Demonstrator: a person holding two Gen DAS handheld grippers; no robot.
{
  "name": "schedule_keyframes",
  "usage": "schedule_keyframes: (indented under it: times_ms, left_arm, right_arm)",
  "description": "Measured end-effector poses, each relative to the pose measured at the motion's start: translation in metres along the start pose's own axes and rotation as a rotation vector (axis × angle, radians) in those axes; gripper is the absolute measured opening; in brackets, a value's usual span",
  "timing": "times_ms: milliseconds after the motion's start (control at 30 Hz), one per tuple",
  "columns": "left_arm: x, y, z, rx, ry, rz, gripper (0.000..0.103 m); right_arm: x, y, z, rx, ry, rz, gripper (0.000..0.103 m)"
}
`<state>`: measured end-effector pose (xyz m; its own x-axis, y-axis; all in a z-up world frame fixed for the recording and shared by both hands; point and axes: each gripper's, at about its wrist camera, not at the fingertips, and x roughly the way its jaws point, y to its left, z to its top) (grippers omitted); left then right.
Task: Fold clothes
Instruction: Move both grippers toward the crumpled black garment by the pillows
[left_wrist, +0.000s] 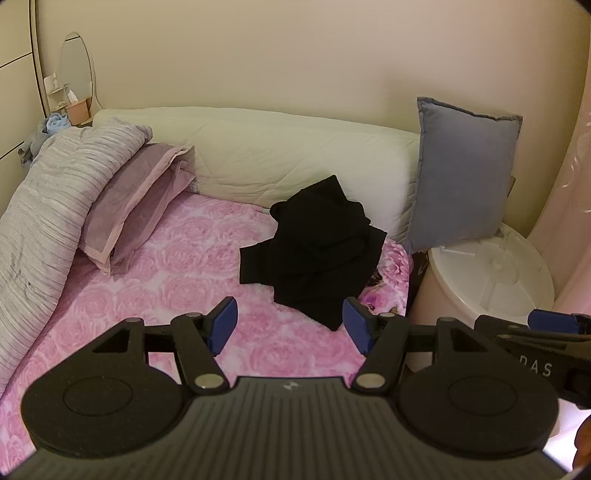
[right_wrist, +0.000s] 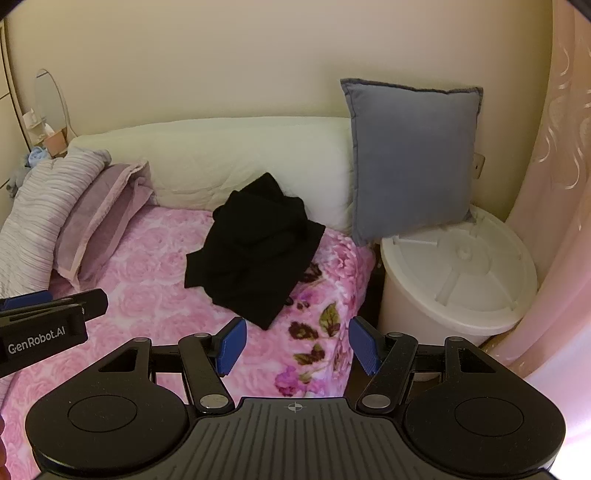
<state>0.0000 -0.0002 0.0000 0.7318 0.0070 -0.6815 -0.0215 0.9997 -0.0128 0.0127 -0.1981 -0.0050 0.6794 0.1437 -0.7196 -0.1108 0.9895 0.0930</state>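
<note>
A crumpled black garment (left_wrist: 317, 251) (right_wrist: 255, 251) lies in a heap on the pink rose-patterned bedspread (left_wrist: 177, 273) (right_wrist: 147, 266), near the bed's right side and just in front of the headboard. My left gripper (left_wrist: 290, 326) hovers above the bedspread short of the heap, open, with nothing between its blue pads. My right gripper (right_wrist: 295, 345) is also open and empty, held over the flowered bed edge just short of the garment's near corner. Each gripper shows at the edge of the other's view.
A white padded headboard (left_wrist: 280, 155) runs along the wall. A grey-blue cushion (left_wrist: 461, 177) (right_wrist: 410, 158) leans at the right, above a white round lidded bin (left_wrist: 491, 273) (right_wrist: 458, 266). A mauve pillow (left_wrist: 133, 206) and striped duvet (left_wrist: 48, 206) sit left. Pink curtain (right_wrist: 554, 206) hangs right.
</note>
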Motion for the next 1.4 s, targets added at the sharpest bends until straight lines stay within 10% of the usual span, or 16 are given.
schedule_keyframes:
  times_ms: [1400]
  left_arm:
    - [0.010, 0.018, -0.008, -0.032, 0.034, 0.006, 0.059]
  right_arm:
    - [0.004, 0.014, 0.005, -0.027, 0.003, -0.014, 0.065]
